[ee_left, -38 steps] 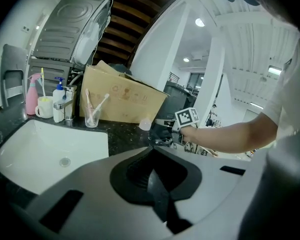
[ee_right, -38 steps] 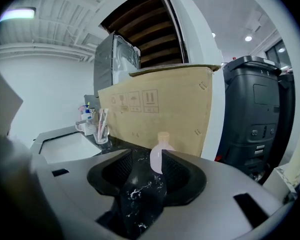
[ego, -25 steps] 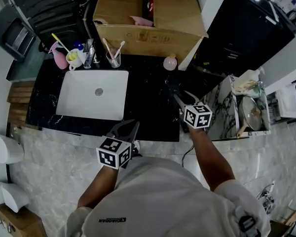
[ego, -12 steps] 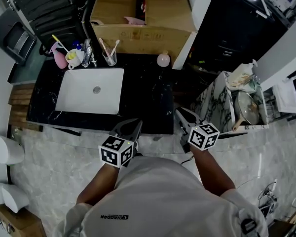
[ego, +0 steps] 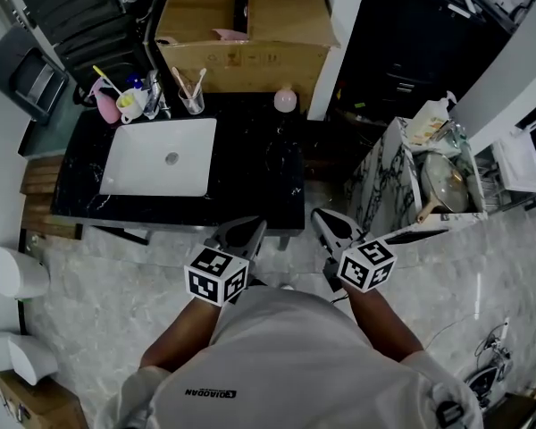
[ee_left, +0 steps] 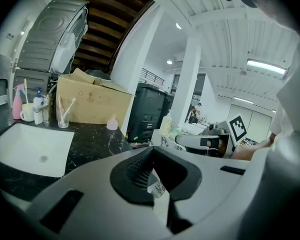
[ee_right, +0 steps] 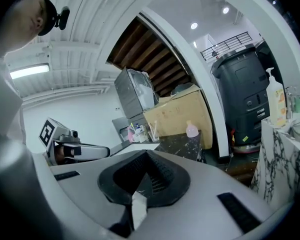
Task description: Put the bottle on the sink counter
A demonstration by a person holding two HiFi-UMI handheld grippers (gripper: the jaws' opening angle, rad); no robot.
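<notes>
Two grippers hang at the lower centre of the head view, close in front of the person's torso. The right gripper (ego: 320,216) has its jaws pressed together with nothing between them. They have just been closing, and a second ago this gripper reached over the right end of the black surface (ego: 250,181) with its jaws spread. It now hangs over the pale floor (ego: 116,266), off that surface. The left gripper (ego: 253,228) likewise has its jaws together and empty, at the surface's near edge.

Beyond them, the white sink (ego: 161,155) lies at the left of the surface. The pink bottle (ego: 285,100) stands upright at the far edge, upper centre of the frame, to the right of the sink and just beside the front of the cardboard box (ego: 250,25). It has kept its place on the surface over the last second.

With the bottle standing free and both grippers withdrawn and empty, the placing appears complete.
</notes>
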